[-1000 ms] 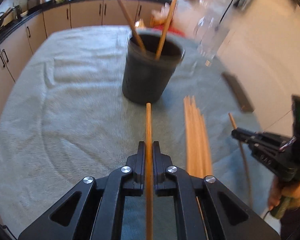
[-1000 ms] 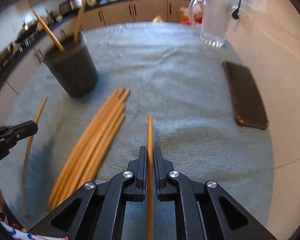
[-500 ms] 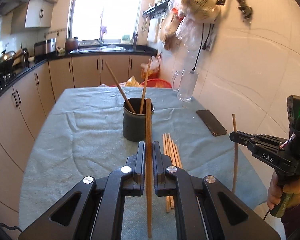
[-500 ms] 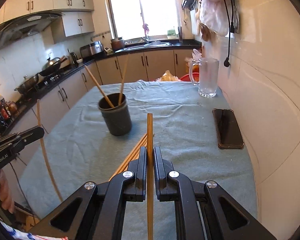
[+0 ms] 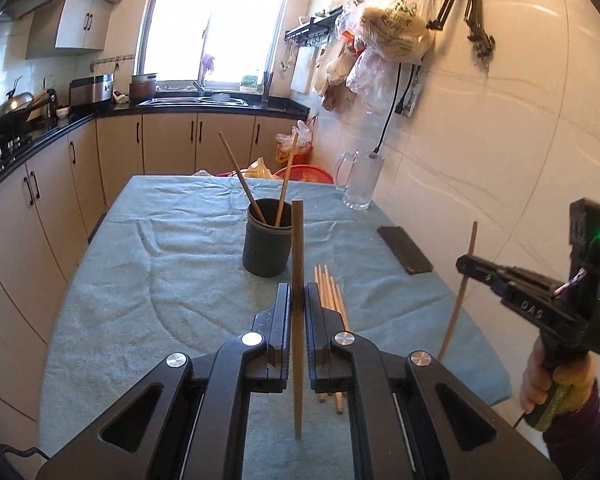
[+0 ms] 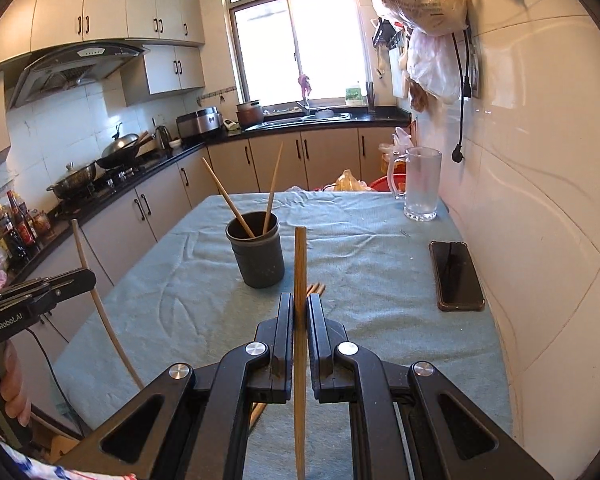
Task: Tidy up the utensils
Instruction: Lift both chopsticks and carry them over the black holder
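Note:
My left gripper [image 5: 297,300] is shut on a wooden chopstick [image 5: 297,264] held upright above the near table edge. My right gripper [image 6: 300,308] is shut on another chopstick [image 6: 300,264], also upright. Each gripper shows in the other's view, the right gripper [image 5: 466,264] at the right and the left gripper [image 6: 86,278] at the left. A dark cup [image 5: 267,246] with two chopsticks stands mid-table; it also shows in the right wrist view [image 6: 258,254]. A bundle of loose chopsticks [image 5: 330,292] lies on the cloth just before the cup.
The table has a teal cloth [image 5: 172,264]. A black phone [image 6: 456,274] lies near the right wall. A glass mug [image 6: 420,188] stands at the far right. Kitchen cabinets [image 5: 32,216] run along the left and back.
Both grippers lifted and tilted back from the table with their chopsticks. The view went from looking down at the cloth to looking level across the kitchen.

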### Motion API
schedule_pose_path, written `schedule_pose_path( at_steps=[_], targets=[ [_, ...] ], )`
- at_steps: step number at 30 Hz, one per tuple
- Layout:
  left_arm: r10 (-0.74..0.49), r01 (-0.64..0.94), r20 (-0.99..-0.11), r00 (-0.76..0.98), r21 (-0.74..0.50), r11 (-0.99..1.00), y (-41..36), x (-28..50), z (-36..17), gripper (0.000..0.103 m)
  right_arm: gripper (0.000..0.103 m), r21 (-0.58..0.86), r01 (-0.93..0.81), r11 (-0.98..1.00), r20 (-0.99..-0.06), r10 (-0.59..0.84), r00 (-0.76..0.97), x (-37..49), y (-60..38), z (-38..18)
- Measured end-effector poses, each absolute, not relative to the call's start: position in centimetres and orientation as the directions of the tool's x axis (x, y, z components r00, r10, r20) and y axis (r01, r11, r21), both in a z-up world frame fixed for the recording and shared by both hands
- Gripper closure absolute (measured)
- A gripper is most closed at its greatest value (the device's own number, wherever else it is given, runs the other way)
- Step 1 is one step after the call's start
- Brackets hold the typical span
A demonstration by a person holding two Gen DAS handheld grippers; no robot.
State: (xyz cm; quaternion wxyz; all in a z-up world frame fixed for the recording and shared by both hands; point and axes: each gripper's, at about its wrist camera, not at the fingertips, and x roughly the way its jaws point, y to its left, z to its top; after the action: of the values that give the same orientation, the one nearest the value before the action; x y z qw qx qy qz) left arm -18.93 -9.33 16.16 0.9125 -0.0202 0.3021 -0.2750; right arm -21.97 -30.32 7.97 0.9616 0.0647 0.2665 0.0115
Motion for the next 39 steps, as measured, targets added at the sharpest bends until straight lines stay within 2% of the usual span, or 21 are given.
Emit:
schedule_pose_path(
  at_steps=[11, 17, 21, 31, 35, 39],
  targets=[
    [-0.528, 0.498, -0.490, 0.694, -0.203, 0.843, -8.9, -18.8, 18.1, 0.097, 0.097, 0.138, -0.005, 0.990, -0.490, 0.072, 0.869, -20.9, -30.4, 8.8],
    [-0.534, 0.483, -0.474, 0.701, -0.236, 0.843, -8.2, -16.8, 19.8, 0.097, 0.097, 0.141, -0.014, 0.990, -0.453, 0.077, 0.888, -19.3, -30.7, 11.0],
    [-0.517, 0.473, -0.447, 0.730, -0.216, 0.854, -8.1, -15.6, 21.8, 0.097, 0.096, 0.155, -0.030, 0.987, -0.420, 0.094, 0.903, -17.7, -30.6, 13.0],
    [-0.499, 0.461, -0.358, 0.789, -0.192, 0.866, -10.5, -9.5, 27.4, 0.097, 0.096, 0.185, -0.052, 0.981, -0.327, 0.111, 0.939, -10.4, -29.7, 19.0],
    [-0.481, 0.441, -0.353, 0.802, -0.193, 0.877, -12.3, -6.3, 27.4, 0.097, 0.096, 0.193, -0.036, 0.981, -0.277, 0.090, 0.957, -7.3, -29.3, 20.1],
    [-0.470, 0.426, -0.383, 0.795, -0.197, 0.883, -14.2, -2.8, 25.8, 0.097, 0.096, 0.213, -0.013, 0.977, -0.279, 0.073, 0.958, -3.9, -28.9, 19.0]
  ],
)
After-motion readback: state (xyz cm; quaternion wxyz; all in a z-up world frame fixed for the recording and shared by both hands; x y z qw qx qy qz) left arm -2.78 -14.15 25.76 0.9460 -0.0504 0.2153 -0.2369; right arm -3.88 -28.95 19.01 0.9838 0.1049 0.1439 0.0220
